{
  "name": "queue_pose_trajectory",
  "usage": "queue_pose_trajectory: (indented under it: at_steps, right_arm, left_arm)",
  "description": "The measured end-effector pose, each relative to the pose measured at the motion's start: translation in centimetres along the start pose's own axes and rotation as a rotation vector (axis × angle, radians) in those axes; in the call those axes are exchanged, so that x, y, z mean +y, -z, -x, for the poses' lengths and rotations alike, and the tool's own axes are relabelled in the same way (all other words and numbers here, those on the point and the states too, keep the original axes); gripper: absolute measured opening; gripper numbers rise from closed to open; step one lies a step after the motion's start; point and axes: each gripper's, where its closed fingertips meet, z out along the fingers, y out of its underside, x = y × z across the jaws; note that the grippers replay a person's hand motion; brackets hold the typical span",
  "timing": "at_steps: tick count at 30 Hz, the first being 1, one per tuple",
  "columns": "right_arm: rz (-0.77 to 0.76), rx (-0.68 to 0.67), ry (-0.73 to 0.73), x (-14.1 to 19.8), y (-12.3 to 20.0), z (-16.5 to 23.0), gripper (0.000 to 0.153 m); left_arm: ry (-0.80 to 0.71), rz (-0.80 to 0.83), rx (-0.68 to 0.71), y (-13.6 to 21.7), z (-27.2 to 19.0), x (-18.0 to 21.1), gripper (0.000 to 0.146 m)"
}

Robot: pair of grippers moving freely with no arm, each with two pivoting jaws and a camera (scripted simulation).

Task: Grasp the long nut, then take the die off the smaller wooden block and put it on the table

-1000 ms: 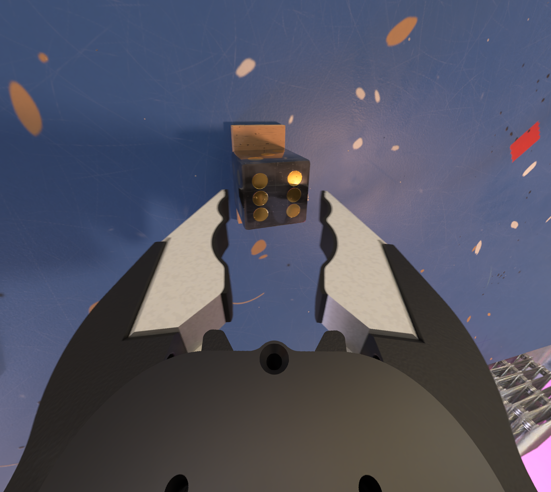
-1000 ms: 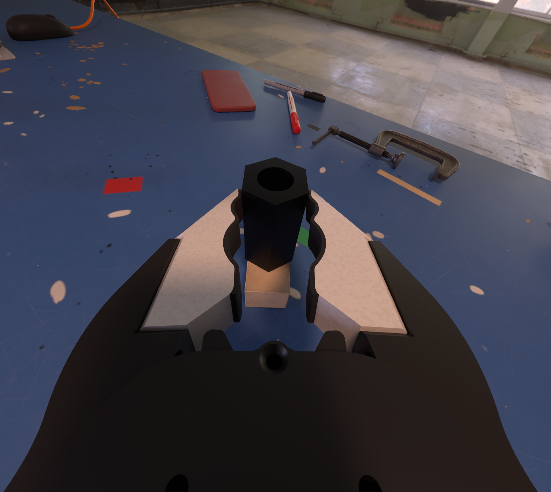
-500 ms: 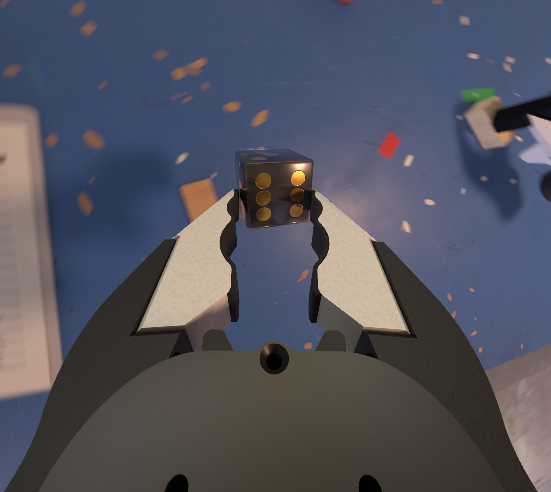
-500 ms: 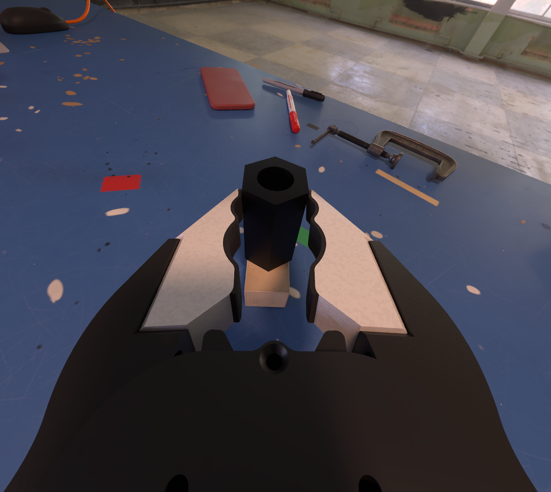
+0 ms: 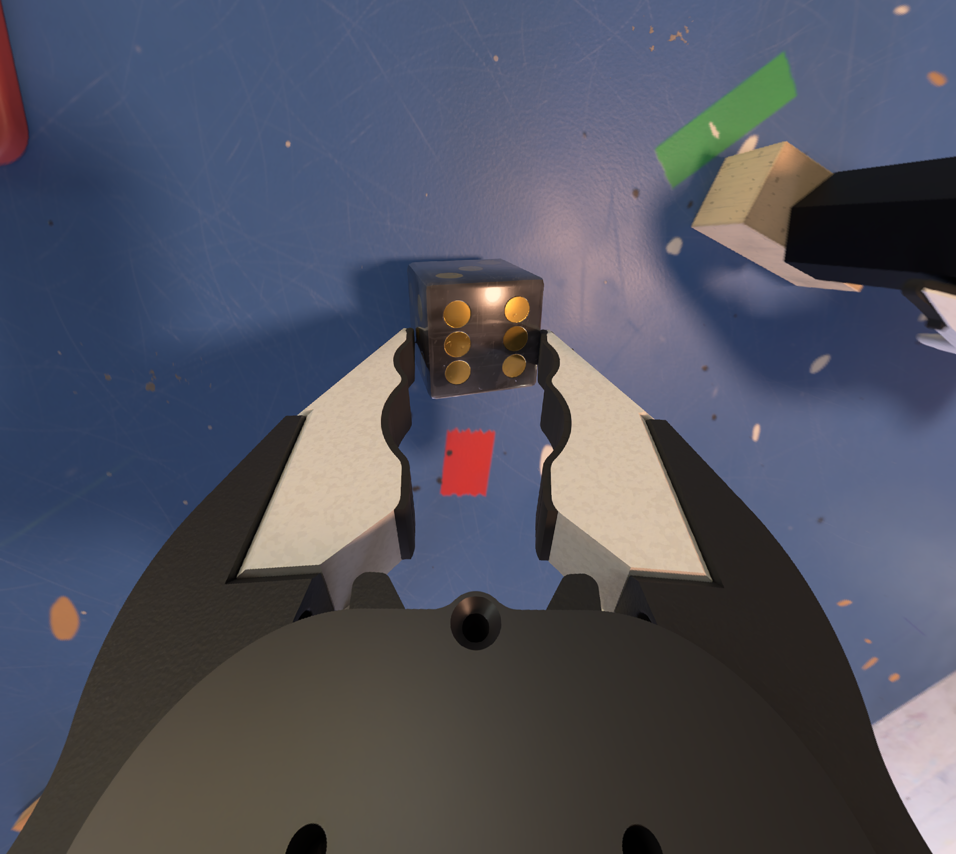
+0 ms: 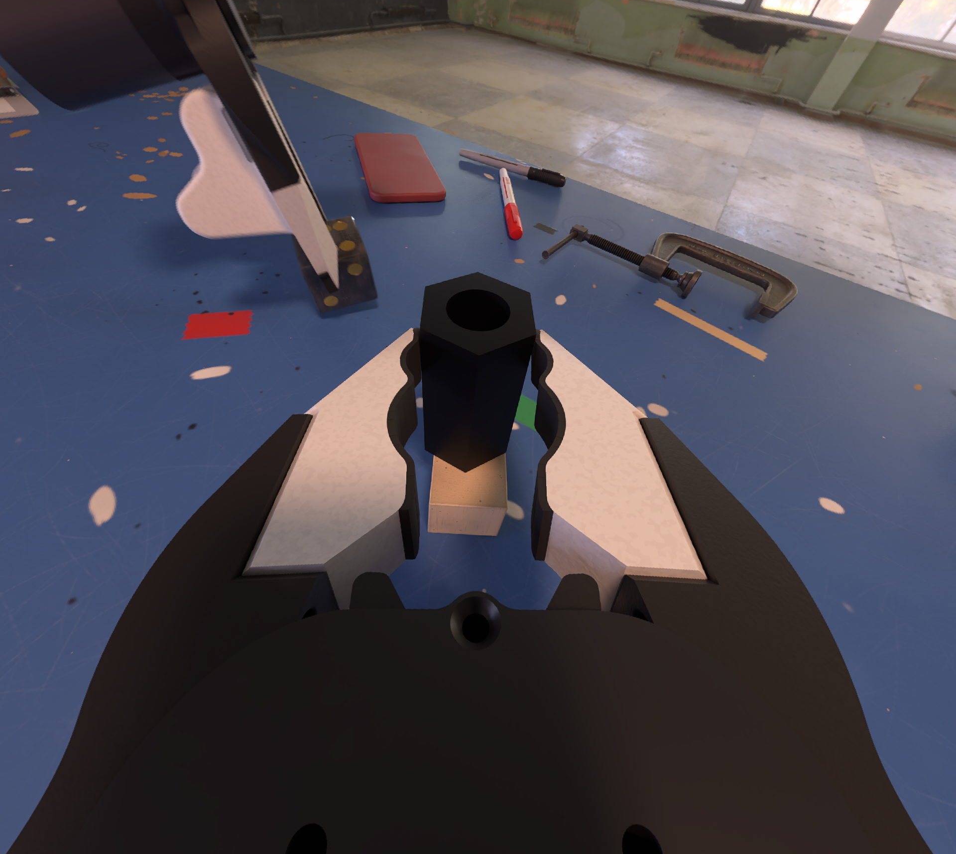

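scuffed blue table (image 6: pixel 776 493), matte, speckled w/ orange and cream paint flecks; behind it worn tiled floor, peeling green wall, a row of windows.

my left gripper (image 5: pixel 476 353) is clamped on the die (image 5: pixel 478 330): smoky translucent cube, rounded edges, gold pips, six on the face toward my cam. wavy dark pads pinch its two sides near the tips. in the right wrist view the die's lower corner sits at or just above the tabletop, can't tell if touching; it's just beside a red tape patch (image 6: pixel 218 324). smaller wooden block isn't in either view.

my right gripper (image 6: pixel 476 363) is closed on the long nut (image 6: pixel 476 363): black, matte, hexagonal, round bore on top, upright. its lower end is over one pale wooden block (image 6: pixel 468 503), square-edged, fine grain; can't tell if they touch. green tape strip (image 5: pixel 724 120) lies just beside that block.

counts: 2 grippers, 1 die, 1 nut, 1 block seen, 2 markers (grey w/ black cap (image 6: pixel 512 167), white w/ red cap (image 6: pixel 509 203)), 1 red flat rounded slab (image 6: pixel 398 167), 1 rusty metal c-clamp (image 6: pixel 698 265), 1 tan tape strip (image 6: pixel 708 330). white sheet corner (image 5: pixel 921 751) at lower right of left view.
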Motion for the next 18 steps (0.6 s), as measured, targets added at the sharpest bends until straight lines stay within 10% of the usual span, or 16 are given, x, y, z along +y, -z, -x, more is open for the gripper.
queue_pose_trajectory:
  at_steps: [6,9,18]
  right_arm:
    - [0.001,-0.006,-0.003,0.0,0.0,0.0,0.042]
    - [0.006,-0.009,-0.003,0.0,-0.1,0.1,0.042]
    - [0.002,-0.006,-0.004,0.0,0.0,0.0,0.042]
  left_arm:
    - [-0.061,0.027,-0.099,-0.4,0.1,-0.6,0.047]
    - [-0.062,-0.023,-0.154,1.9,0.2,-0.5,0.081]
    - [-0.013,-0.581,-0.294,20.3,-0.4,10.7,0.091]
